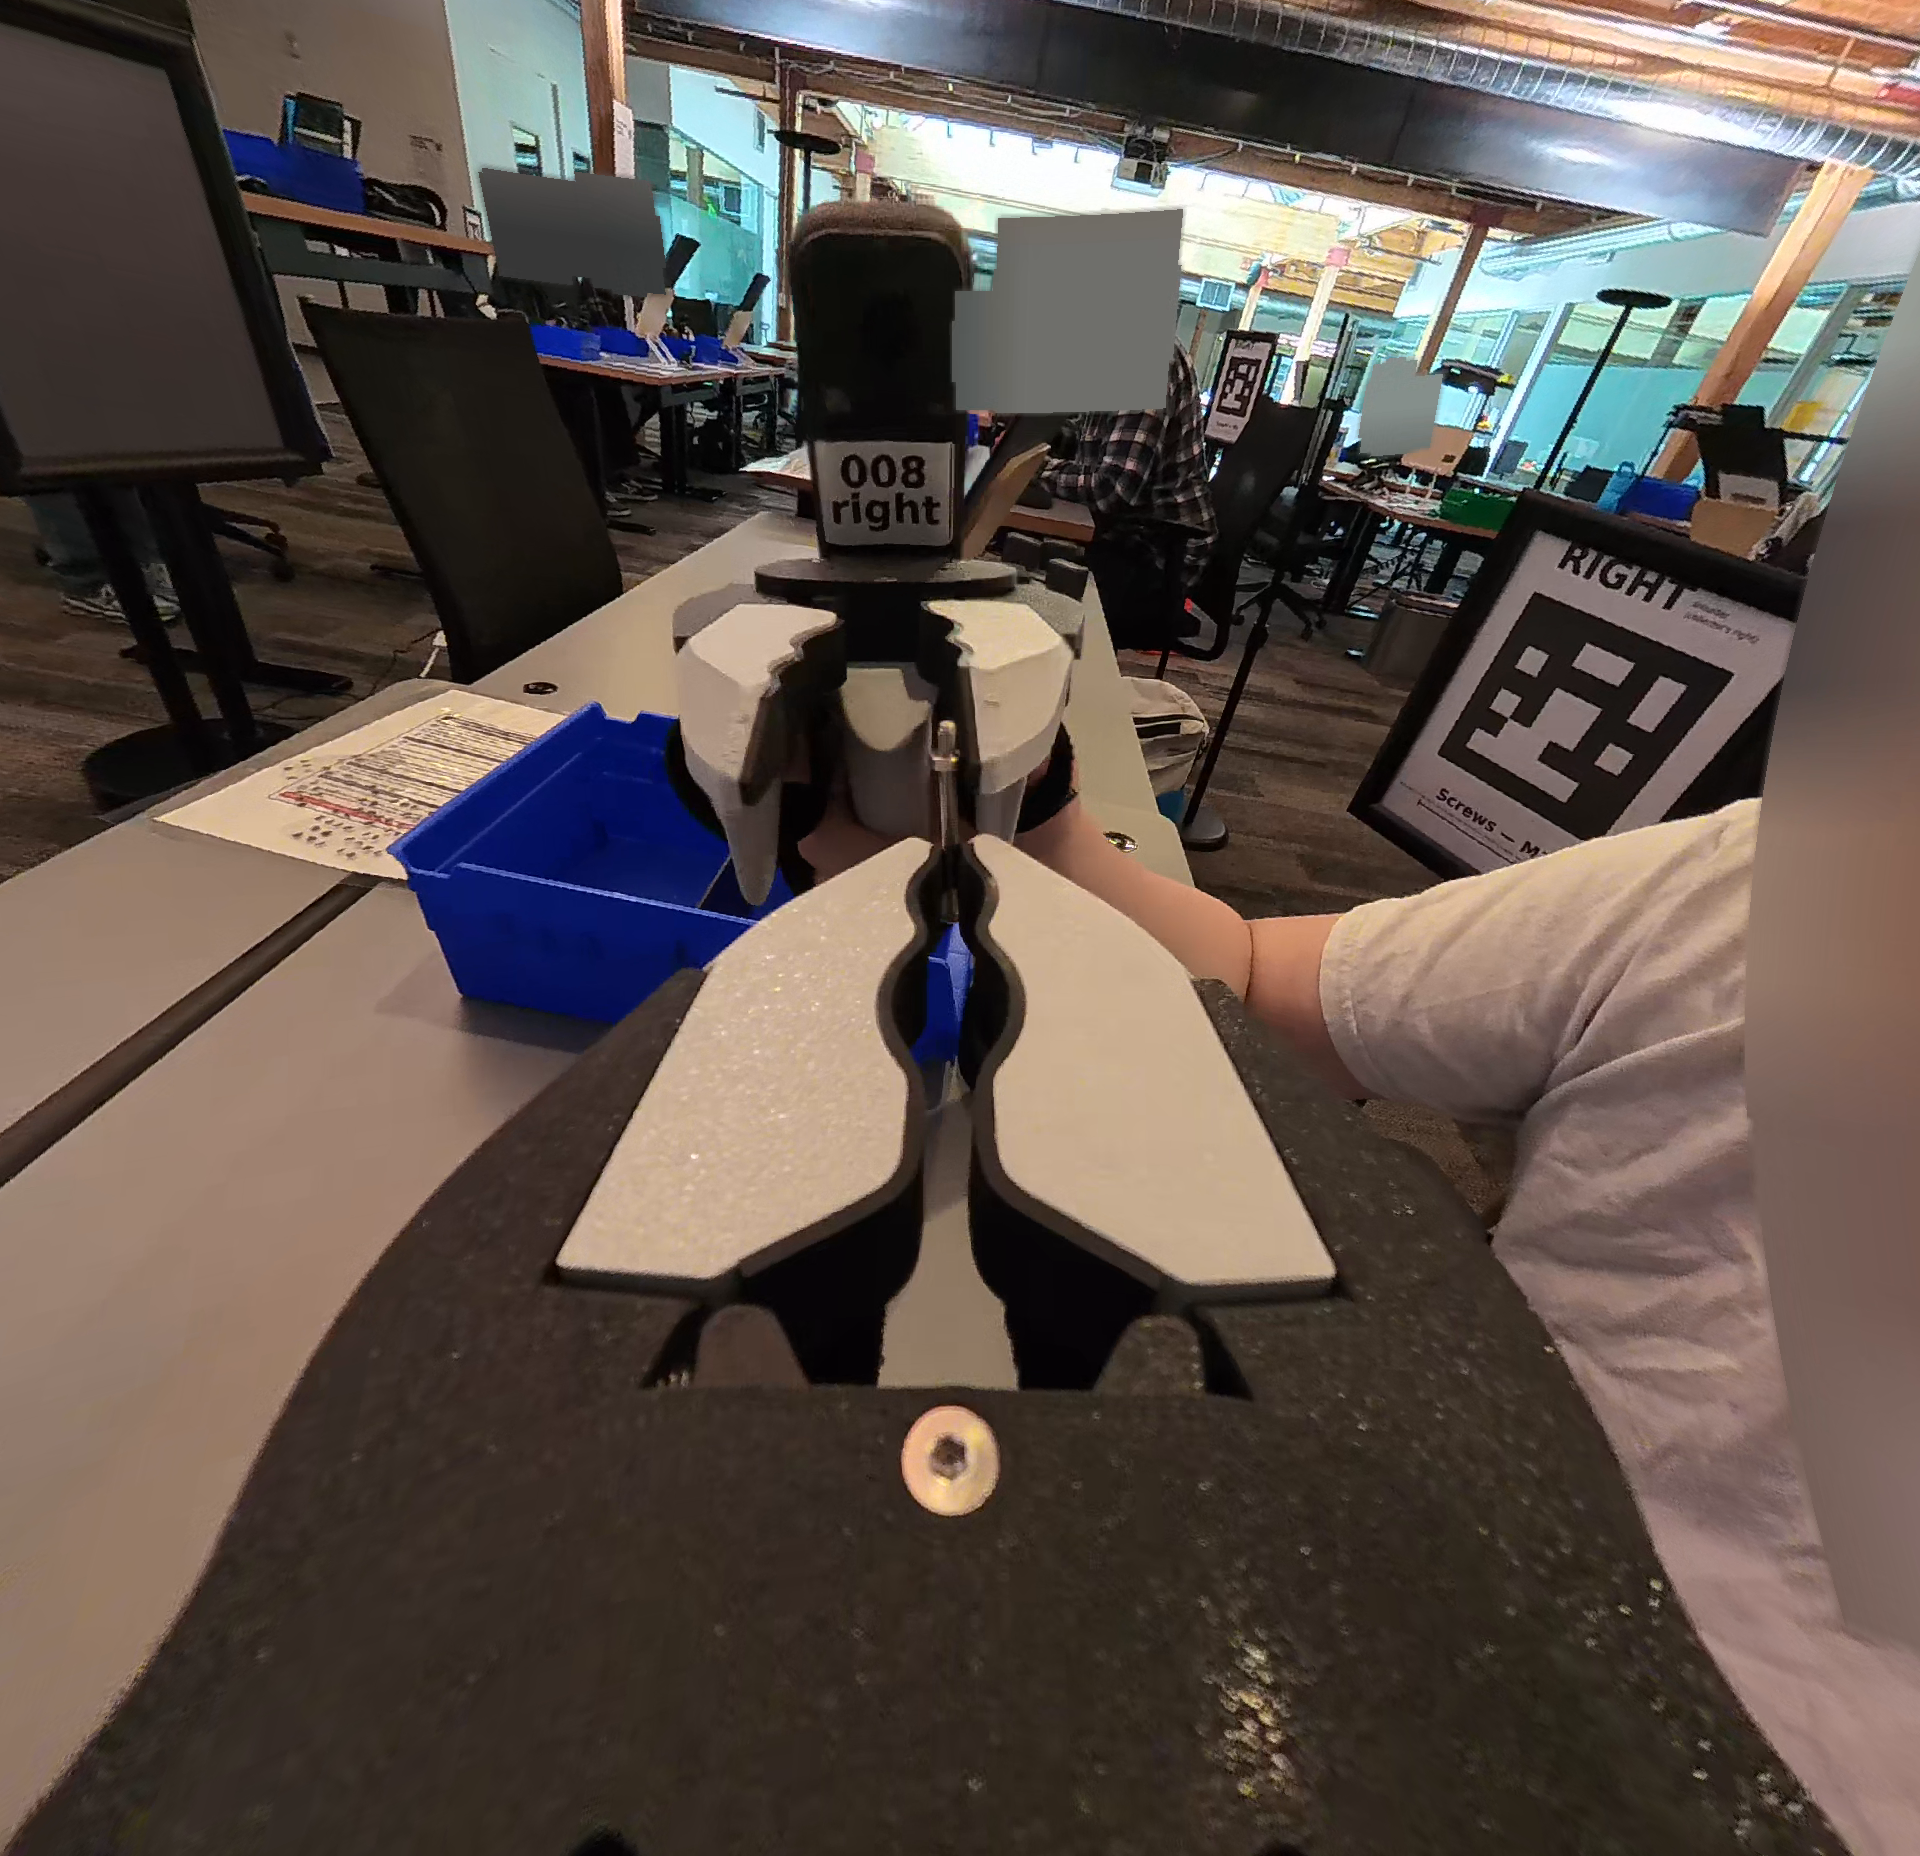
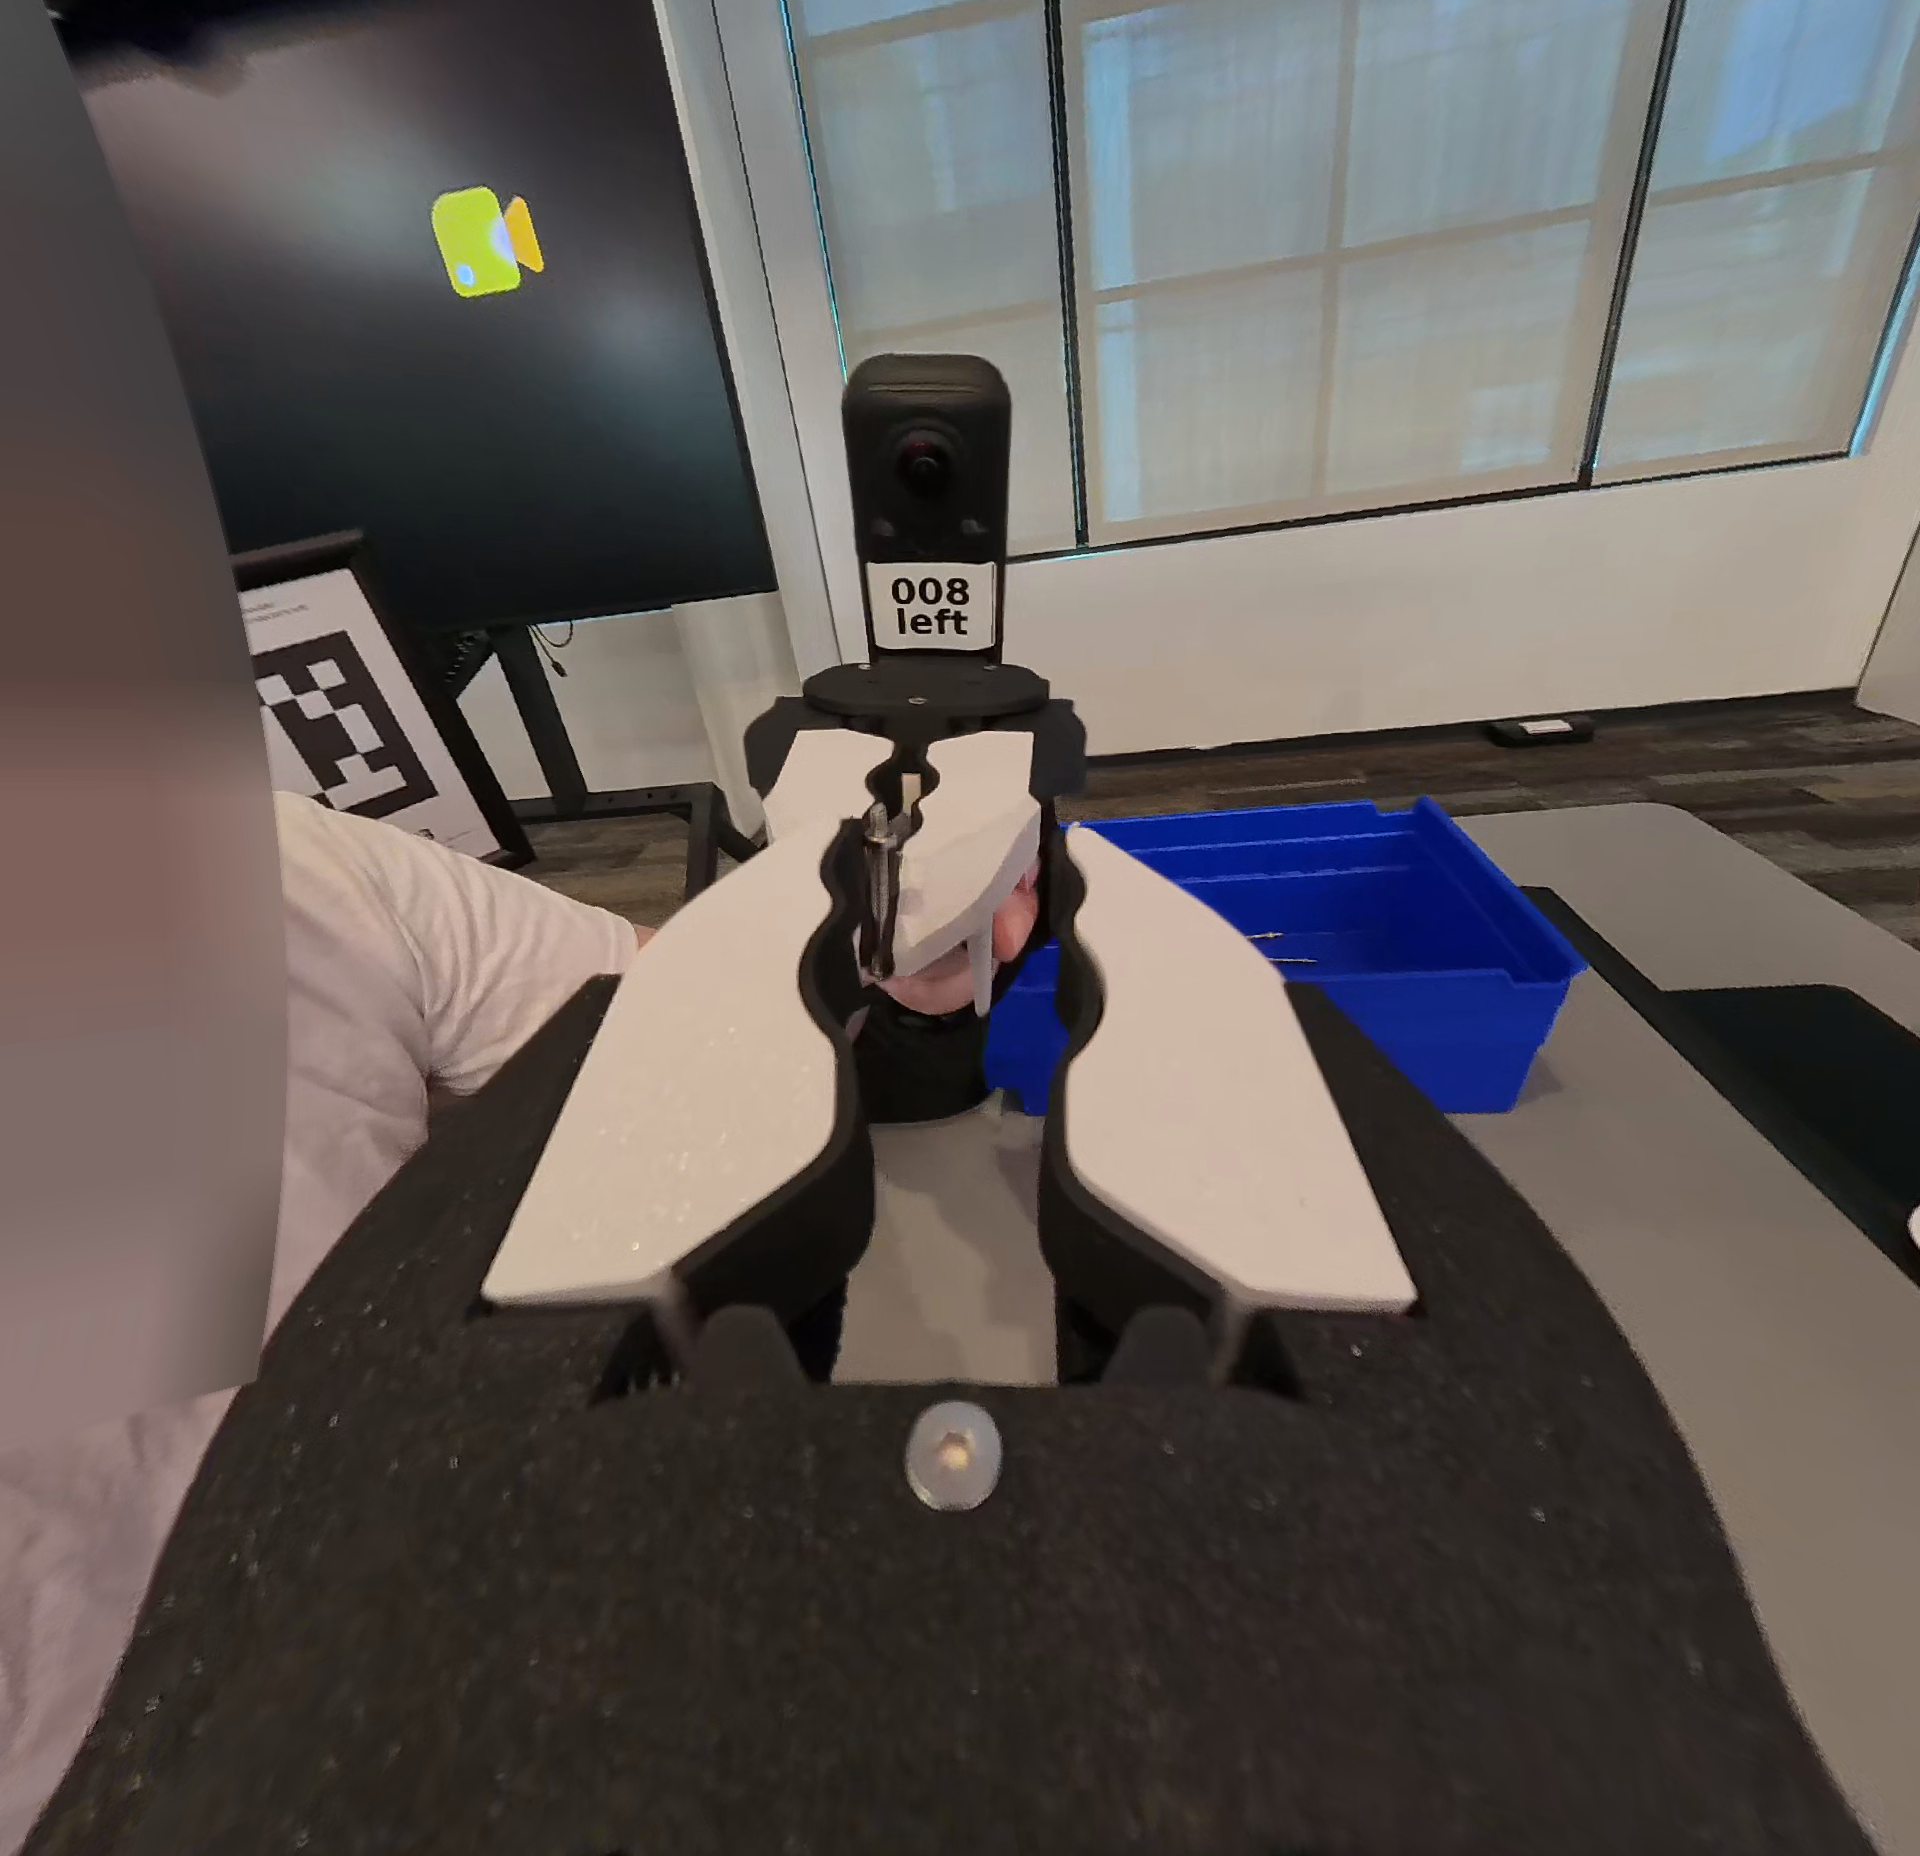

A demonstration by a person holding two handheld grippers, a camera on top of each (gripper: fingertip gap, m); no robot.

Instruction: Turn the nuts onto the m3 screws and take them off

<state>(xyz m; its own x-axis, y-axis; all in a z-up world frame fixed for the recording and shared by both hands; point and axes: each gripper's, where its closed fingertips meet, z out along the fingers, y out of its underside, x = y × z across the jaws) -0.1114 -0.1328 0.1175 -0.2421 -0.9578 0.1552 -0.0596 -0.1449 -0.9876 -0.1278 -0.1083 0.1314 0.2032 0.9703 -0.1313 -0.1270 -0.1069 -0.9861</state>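
My left gripper (image 1: 948, 859) is shut on a thin dark screw (image 1: 945, 819) that stands upright from its fingertips. A small silver piece, a nut as far as I can tell (image 1: 945, 752), sits near the screw's upper end. My right gripper (image 1: 883, 767) faces it, just behind the screw. In the right wrist view my right gripper (image 2: 951, 850) is open and empty. The screw (image 2: 878, 897) and the silver piece (image 2: 878, 824) stand just inside its left fingertip (image 2: 800, 871). The left gripper (image 2: 891, 952) holds the screw from the far side, tilted.
A blue bin (image 1: 561, 871) stands on the grey table (image 1: 208, 1131) to the left, and it holds a few thin screws (image 2: 1283, 939). A printed sheet (image 1: 395, 767) lies behind it. A framed marker board (image 1: 1590, 705) stands to the right. The person's arm (image 1: 1455, 975) reaches in. Only a small space, under 4 cm, lies between the two pairs of fingers.
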